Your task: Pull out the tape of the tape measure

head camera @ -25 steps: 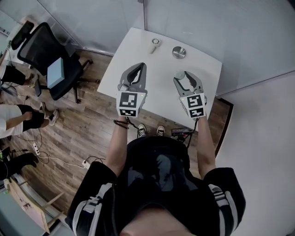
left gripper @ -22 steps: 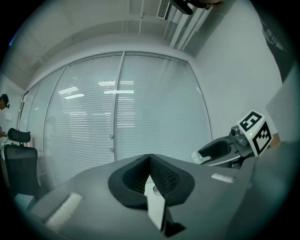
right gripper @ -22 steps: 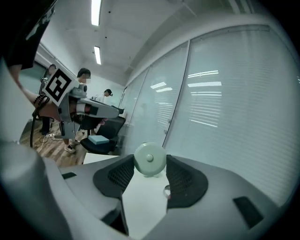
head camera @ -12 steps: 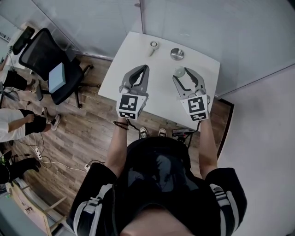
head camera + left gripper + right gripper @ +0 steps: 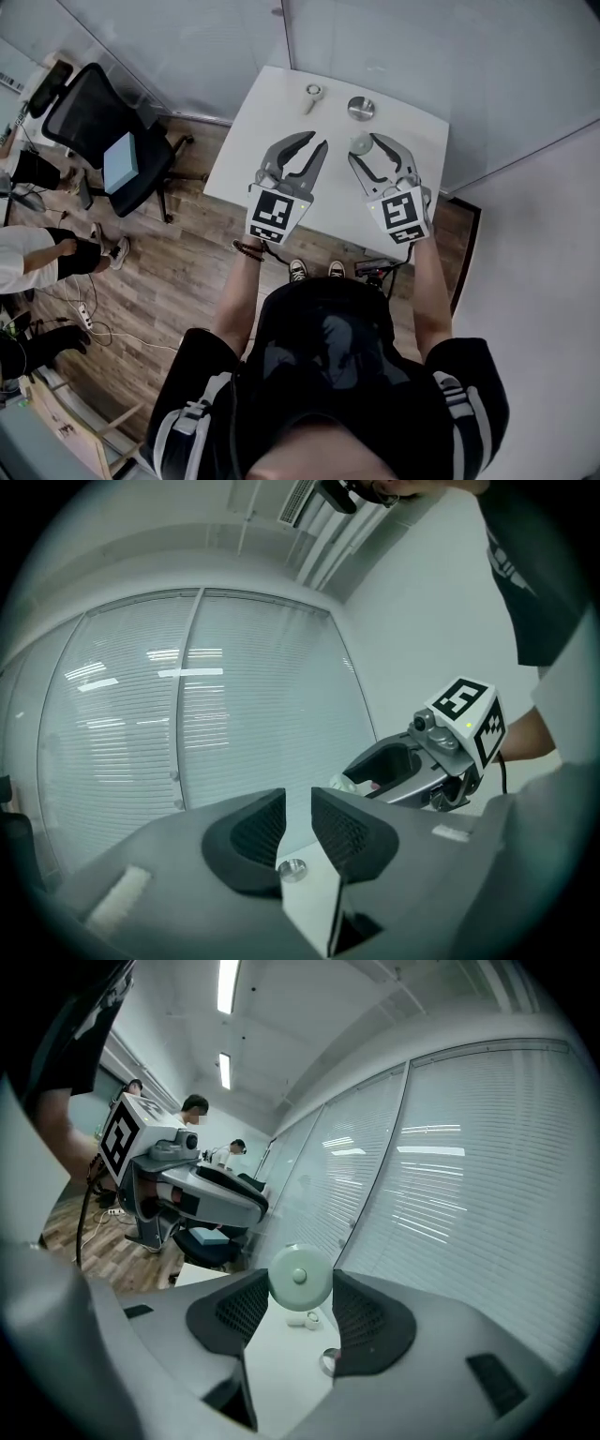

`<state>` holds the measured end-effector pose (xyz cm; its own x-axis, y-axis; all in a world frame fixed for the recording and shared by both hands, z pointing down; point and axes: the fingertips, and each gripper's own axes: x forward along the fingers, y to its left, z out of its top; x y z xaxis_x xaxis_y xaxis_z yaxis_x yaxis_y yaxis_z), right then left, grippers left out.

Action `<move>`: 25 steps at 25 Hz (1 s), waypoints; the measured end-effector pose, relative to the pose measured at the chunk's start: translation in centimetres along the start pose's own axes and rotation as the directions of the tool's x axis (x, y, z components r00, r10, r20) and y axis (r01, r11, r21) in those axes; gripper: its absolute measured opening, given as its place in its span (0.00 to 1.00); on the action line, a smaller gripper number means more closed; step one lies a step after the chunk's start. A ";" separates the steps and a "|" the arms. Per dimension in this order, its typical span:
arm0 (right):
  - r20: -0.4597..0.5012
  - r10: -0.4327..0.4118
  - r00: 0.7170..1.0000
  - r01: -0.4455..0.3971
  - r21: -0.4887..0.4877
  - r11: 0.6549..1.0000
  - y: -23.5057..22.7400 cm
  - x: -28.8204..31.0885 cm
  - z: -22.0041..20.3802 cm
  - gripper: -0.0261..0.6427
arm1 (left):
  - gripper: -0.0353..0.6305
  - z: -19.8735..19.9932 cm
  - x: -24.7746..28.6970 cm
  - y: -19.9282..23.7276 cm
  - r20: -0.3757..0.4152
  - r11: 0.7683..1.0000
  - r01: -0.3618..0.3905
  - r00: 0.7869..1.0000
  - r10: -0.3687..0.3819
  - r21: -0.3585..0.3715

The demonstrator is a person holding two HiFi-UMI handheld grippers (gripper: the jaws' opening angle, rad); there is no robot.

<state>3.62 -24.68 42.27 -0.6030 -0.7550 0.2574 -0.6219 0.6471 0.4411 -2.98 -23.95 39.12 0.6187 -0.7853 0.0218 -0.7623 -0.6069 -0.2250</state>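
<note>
**Head view and both claw views.** My right claw grips the tape measure, a round, pale green case with a small button at its centre. The case is pinched by its rim between the two ribbed pads, and the jaws stand wide to take it. It is held in the air above the white table, over the table's right half.

My left claw is held beside the right one. Its jaws are a narrow slit apart with nothing between them. Its tips are near the case but apart from it.

On the far part of the table lie a round metal disc and, to its left, a small white object. Left of the table, a black office chair stands on the wooden floor.
</note>
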 end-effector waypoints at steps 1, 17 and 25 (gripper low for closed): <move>0.000 0.008 1.000 -0.008 -0.010 1.000 0.1 0.0 0.2 0.36 | 0.18 0.0 0.2 -0.4 -0.002 1.000 0.016 1.000 -0.016 0.016; -0.053 0.035 0.998 -0.047 -0.237 0.970 1.2 -0.3 0.7 0.36 | 0.15 -0.4 1.6 -4.2 -0.062 0.964 0.230 0.973 -0.223 0.133; -0.067 0.049 0.997 -0.068 -0.329 0.942 1.9 -0.5 0.9 0.36 | 0.08 -0.7 1.3 -4.1 -0.078 0.957 0.266 0.963 -0.259 0.117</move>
<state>2.30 -22.98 42.17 -0.5980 -0.7279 0.3356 -0.3799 0.6261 0.6810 0.82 -22.52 40.80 0.7781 -0.6088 0.1550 -0.5422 -0.7754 -0.3236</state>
